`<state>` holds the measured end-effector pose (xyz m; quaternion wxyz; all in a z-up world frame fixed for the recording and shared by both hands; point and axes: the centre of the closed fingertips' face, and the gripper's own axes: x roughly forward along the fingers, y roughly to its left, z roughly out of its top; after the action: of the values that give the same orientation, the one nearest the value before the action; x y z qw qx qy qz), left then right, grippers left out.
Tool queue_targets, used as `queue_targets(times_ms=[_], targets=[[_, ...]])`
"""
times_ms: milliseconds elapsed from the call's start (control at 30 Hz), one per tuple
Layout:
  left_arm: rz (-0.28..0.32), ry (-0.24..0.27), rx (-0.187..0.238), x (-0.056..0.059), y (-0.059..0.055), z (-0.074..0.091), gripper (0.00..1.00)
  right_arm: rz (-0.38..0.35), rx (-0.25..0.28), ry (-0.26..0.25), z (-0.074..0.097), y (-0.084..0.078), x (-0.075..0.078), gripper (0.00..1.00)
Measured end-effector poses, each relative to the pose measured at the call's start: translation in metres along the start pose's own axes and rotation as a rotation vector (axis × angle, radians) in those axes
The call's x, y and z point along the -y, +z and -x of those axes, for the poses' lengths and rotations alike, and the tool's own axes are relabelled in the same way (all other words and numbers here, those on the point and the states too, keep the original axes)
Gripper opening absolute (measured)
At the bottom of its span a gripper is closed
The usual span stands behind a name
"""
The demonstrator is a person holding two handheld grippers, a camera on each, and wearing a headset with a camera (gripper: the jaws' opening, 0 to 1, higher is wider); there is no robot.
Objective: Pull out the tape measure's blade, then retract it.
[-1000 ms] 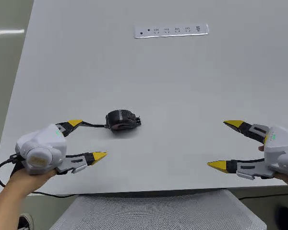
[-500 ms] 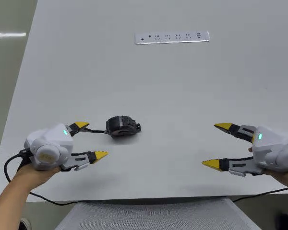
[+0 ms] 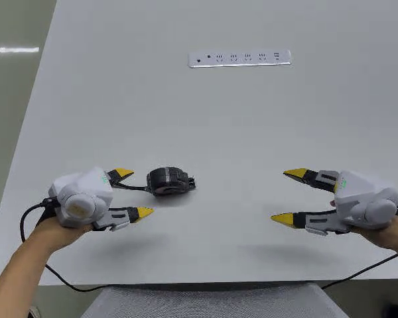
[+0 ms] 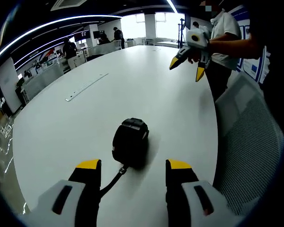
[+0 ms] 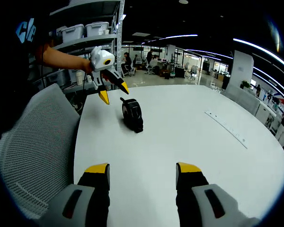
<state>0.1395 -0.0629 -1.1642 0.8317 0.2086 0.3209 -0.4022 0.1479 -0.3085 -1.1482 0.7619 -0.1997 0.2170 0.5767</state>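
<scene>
Both grippers have closed in on the tape measure (image 3: 167, 180), which rests on the white table (image 3: 239, 119) with no blade drawn out. The left gripper (image 3: 134, 193), jaws spread, stands just beside the case, whose black strap (image 4: 114, 177) trails between the jaws. The right gripper (image 3: 288, 196), likewise spread and empty, is well apart. Step in hand: the approach. Next, probably, one gripper clamps the case while the other pinches the blade's tip.

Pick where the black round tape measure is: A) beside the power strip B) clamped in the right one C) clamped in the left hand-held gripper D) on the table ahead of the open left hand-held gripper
D: the black round tape measure lies on the white table ahead of the open left hand-held gripper.
</scene>
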Motion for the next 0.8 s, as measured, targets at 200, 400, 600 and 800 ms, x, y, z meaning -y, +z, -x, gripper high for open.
queue_targets(times_ms=[200, 400, 600, 800], targets=[[-0.022, -0.015, -0.006, -0.005, 0.0, -0.008, 0.5, 0.035, -0.014, 0.033, -0.013, 0.001, 0.003, 0.53], [-0.045, -0.032, -0.001, -0.009, 0.003, -0.015, 0.47, 0.045, -0.009, 0.059, -0.027, 0.004, 0.006, 0.51], [-0.074, -0.061, -0.011, -0.011, -0.002, -0.027, 0.45, 0.065, -0.003, 0.092, -0.042, 0.008, 0.006, 0.5], [-0.096, -0.078, -0.019, -0.011, -0.003, -0.035, 0.44, 0.092, -0.001, 0.119, -0.057, 0.013, 0.008, 0.49]])
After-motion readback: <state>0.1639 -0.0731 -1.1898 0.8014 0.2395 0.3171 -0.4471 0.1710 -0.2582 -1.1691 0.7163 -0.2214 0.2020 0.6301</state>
